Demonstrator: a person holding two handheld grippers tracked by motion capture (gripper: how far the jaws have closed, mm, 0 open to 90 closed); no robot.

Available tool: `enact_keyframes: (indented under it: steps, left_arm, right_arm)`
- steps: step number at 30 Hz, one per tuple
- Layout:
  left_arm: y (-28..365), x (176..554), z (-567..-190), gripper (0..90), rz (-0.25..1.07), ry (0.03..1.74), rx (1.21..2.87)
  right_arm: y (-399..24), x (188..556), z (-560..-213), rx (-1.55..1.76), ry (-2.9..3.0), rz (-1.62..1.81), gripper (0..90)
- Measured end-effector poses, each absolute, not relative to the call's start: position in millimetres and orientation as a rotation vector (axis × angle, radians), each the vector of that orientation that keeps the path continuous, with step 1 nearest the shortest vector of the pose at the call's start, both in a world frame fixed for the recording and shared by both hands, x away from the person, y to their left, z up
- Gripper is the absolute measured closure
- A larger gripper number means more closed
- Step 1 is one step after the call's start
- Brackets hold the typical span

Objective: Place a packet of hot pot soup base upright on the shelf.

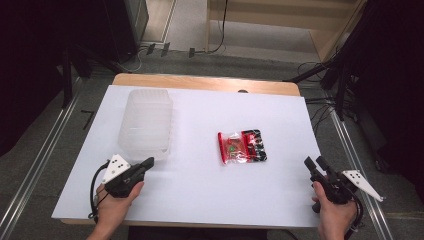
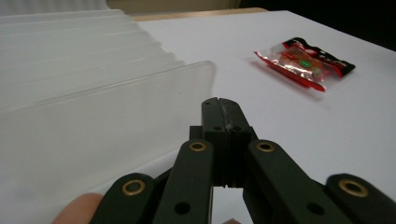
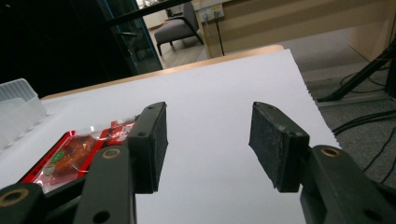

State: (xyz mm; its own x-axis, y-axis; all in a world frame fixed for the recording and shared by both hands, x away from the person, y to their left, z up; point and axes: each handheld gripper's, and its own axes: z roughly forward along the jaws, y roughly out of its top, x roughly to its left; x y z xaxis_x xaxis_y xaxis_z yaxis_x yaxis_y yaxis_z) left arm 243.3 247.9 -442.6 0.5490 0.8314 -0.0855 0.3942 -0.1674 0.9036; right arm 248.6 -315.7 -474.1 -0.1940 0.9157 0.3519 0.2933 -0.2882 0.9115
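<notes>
Red snack packet (image 1: 242, 146) lies mid-table (image 1: 200, 190), well apart from both grippers. Left gripper (image 1: 148, 162): jaws pressed together, beside clear container stack (image 1: 146, 122). Right gripper (image 1: 314, 163): jaws spread, nothing between.

Snack packet (image 3: 70, 156) partly hidden behind jaw in right gripper view; print unreadable. Plastic tub (image 2: 70, 107) cut off by left edge, blurred.
</notes>
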Motion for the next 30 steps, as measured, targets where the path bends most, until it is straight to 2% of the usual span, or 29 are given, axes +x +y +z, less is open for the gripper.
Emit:
enact_keyframes:
  steps: [9, 17, 30]
  left_arm:
    - [211, 258, -442, 90.0, 0.460, 0.976, 1.853]
    - [175, 269, -440, 90.0, 0.429, 0.941, 1.891]
    - [126, 282, -442, 90.0, 0.393, 0.884, 1.944]
  right_arm:
    - [-297, 259, -474, 1.529, 1.504, 1.544, 51.0]
    - [-270, 273, -475, 1.537, 1.649, 1.514, 53.4]
    - [-253, 288, -476, 1.550, 1.735, 1.528, 54.4]
